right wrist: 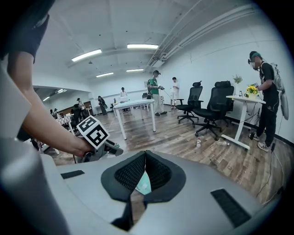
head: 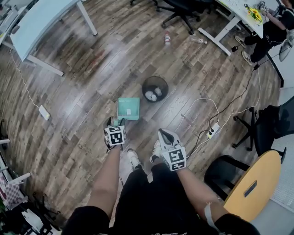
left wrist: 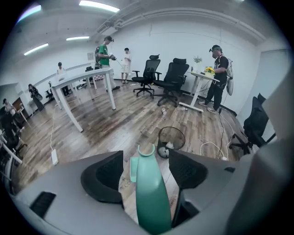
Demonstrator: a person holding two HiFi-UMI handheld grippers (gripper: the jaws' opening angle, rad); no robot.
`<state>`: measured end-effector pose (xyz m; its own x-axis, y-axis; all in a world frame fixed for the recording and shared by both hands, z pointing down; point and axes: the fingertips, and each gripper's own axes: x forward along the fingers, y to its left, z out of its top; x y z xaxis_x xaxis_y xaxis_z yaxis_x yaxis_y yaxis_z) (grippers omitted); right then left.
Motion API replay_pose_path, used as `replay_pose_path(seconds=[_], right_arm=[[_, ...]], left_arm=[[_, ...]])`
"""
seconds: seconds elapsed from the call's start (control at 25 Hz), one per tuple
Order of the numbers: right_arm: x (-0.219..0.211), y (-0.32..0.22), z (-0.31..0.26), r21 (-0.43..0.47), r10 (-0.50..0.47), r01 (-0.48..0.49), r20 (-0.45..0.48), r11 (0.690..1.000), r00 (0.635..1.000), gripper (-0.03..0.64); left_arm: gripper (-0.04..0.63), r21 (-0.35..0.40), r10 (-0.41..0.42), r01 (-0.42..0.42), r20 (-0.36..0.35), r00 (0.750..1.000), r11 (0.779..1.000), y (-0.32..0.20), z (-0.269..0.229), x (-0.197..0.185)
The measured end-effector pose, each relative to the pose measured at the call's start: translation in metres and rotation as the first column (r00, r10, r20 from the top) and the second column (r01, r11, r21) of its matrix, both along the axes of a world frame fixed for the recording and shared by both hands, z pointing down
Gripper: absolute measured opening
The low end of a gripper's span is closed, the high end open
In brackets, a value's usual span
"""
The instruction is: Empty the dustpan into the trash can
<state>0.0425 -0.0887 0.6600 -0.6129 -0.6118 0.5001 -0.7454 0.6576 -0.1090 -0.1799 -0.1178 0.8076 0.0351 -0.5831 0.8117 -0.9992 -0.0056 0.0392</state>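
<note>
A teal dustpan (head: 128, 109) rests flat on the wood floor, just left of and nearer than a black mesh trash can (head: 155, 88) that holds crumpled white paper. My left gripper (head: 115, 121) is right behind the pan. In the left gripper view the pan's teal handle (left wrist: 149, 193) runs between the pads (left wrist: 103, 176), which stand wide apart and do not press on it; the trash can (left wrist: 171, 137) lies beyond. My right gripper (head: 163, 133) hangs to the right above the floor, its jaws closed together (right wrist: 145, 155) with nothing held; a sliver of teal shows through the gap.
A white desk (head: 41, 23) stands at the far left, office chairs (head: 183, 9) at the back. A bottle (head: 167, 38) lies beyond the can. A power strip (head: 212, 131) and cables run at the right, near a yellow round table (head: 255, 186). A person (head: 271, 32) stands far right.
</note>
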Motion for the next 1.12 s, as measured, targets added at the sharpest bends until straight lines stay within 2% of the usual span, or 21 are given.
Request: replay_pose_path(seconds=[0.12,0.28,0.48,0.68,0.88,1.0,1.12], right_arm=[[-0.002,-0.004,0.006,-0.004,0.005,-0.005,-0.014,1.000,1.000,0.024],[-0.005,-0.008,0.006,-0.004,0.027,-0.027,-0.011,1.000,1.000,0.025],[-0.008,-0.012,-0.009,0.021,0.058,-0.058,0.015,0.998,0.998,0.024],[-0.019,-0.009,-0.038,0.088,0.039,-0.043,0.043,0.995,0.998,0.023],[-0.040,0.000,-0.065,0.128,-0.001,-0.009,0.077,0.992,0.997,0.023],[-0.053,0.008,-0.084,0.154,-0.020,0.006,0.092,0.988,0.996,0.023],[-0.069,0.012,-0.110,0.200,-0.048,0.024,0.119,0.980,0.992,0.023]], left_arm=[[0.304,0.053,0.041,-0.043,0.036,0.999,0.998,0.006,-0.025,0.007],[0.304,0.149,0.048,-0.057,0.061,0.997,0.987,0.014,-0.069,0.013],[0.295,0.266,0.080,-0.086,0.035,0.996,0.960,0.019,-0.137,0.031],[0.194,0.386,0.075,-0.075,0.015,0.997,0.919,0.029,-0.199,0.042],[0.058,0.480,0.073,-0.083,0.040,0.997,0.873,0.038,-0.250,0.037],[0.024,0.515,0.091,-0.073,-0.009,0.996,0.854,0.044,-0.275,0.034],[0.023,0.556,0.139,-0.074,-0.074,0.988,0.828,0.052,-0.296,0.036]])
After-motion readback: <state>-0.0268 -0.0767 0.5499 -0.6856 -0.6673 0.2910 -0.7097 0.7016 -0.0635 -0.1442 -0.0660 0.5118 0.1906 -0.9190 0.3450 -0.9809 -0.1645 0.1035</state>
